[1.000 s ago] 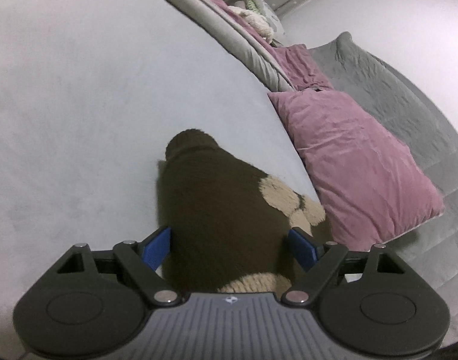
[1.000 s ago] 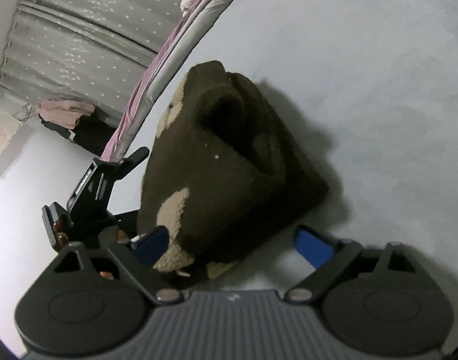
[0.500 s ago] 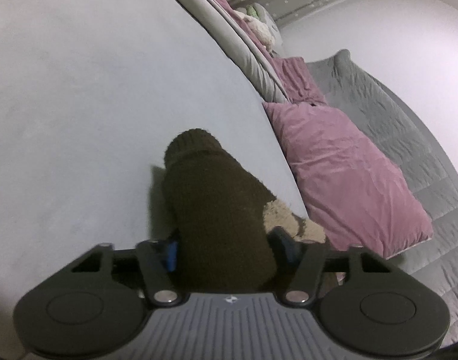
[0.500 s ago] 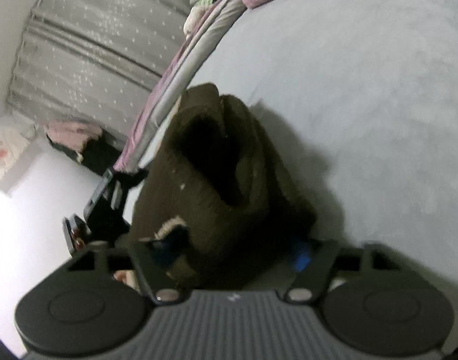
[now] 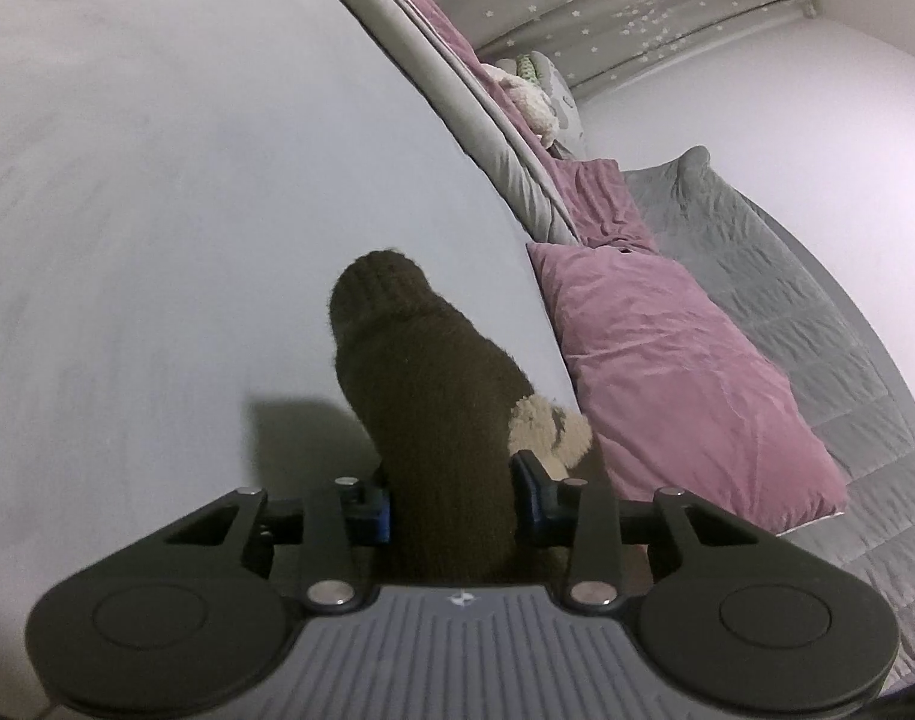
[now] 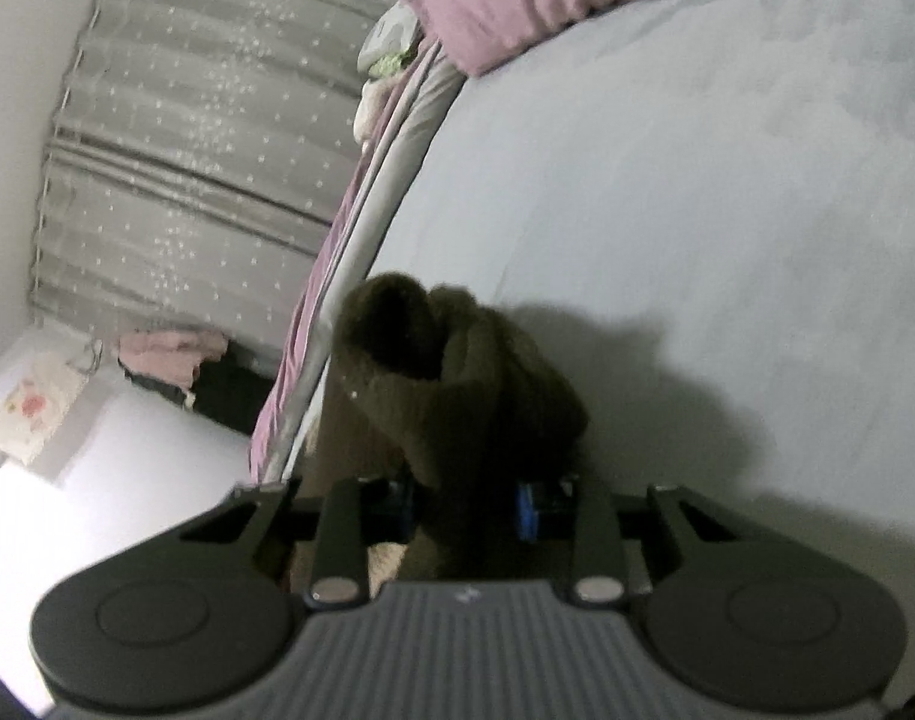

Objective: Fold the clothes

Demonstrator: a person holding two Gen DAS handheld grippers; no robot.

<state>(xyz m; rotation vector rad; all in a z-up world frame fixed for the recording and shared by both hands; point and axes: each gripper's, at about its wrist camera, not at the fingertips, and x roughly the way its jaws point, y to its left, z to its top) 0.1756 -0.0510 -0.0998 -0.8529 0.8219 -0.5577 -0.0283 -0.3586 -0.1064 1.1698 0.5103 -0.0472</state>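
**Both jaws pinch the brown knit, which hangs forward from each gripper above the bed**

In the left wrist view, the left gripper (image 5: 451,501) has its blue-padded jaws pressed in on a dark brown knitted garment with cream fleecy patches (image 5: 427,408). The cloth fills the gap between the pads and runs straight ahead from them, ending in a rounded ribbed end at the far tip. Its long axis therefore lies along the gripper's own forward line, not across it. A cream patch bulges out just to the right of the right-hand pad. Beneath and beyond the garment spreads the pale grey bed cover (image 5: 187,210), bearing the garment's shadow off to the left, so I judge the cloth to be lifted clear there. The mauve velvet pillow (image 5: 667,372) lies near on the right, with the grey quilted blanket (image 5: 817,300) past it.

In the right wrist view, the right gripper (image 6: 466,510) likewise has its jaws closed on the same garment (image 6: 457,384), which rises ahead of them in a bunched mass with a dark open hollow, perhaps a cuff or neck, at its top. The star-dotted grey curtain (image 6: 187,150) stands off to the left, the bed cover (image 6: 697,210) to the right.

Each gripper has the cloth directly in front and already in its grip, so neither is nearer. Whether this hold serves to spread the garment or to bring one part over another, the pictures do not settle; the cloth is bunched, not lying flat or folded.
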